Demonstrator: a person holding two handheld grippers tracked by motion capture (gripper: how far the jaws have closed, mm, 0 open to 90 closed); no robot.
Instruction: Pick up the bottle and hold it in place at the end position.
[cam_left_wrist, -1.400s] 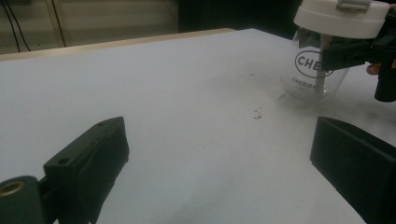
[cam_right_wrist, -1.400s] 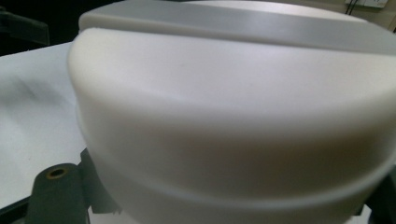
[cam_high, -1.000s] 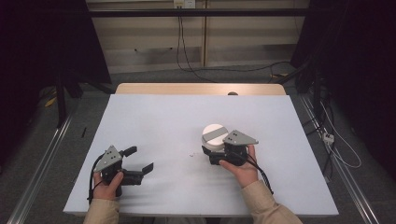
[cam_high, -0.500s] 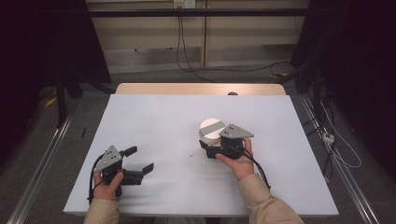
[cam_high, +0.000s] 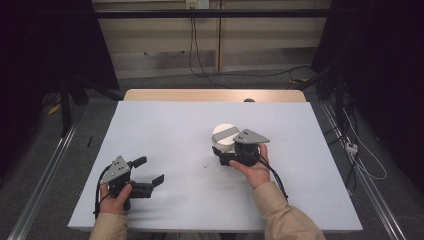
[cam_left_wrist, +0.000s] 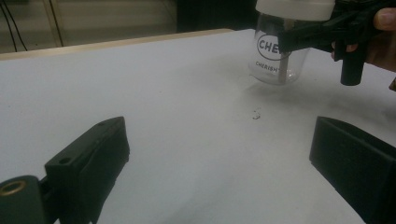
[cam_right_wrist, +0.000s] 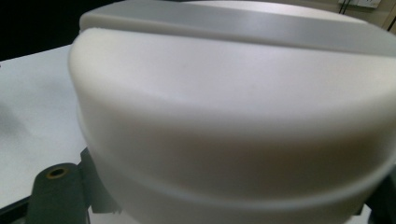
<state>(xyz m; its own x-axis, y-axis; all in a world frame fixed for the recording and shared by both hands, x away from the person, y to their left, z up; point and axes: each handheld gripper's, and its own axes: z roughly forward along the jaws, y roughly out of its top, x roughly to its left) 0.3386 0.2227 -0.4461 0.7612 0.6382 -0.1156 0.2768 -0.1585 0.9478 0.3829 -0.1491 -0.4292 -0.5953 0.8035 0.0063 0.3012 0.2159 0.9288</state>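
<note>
Right gripper (cam_high: 226, 151) is clamped on the clear glass jar (cam_left_wrist: 279, 56) with a white round lid (cam_high: 225, 134) (printed lettering partly readable), standing upright mid-table on the white tabletop (cam_high: 165, 127). Left gripper (cam_high: 152, 171) rests near the front-left corner, jaws apart, holding nothing, well apart from the jar.

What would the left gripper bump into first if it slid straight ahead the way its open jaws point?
Probably nothing soon: the left gripper faces bare white tabletop. The clear glass jar with a white lid, gripped by the right gripper, stands off toward the right edge of the left gripper view, so it likely passes beside it, though depth is unclear.
</note>
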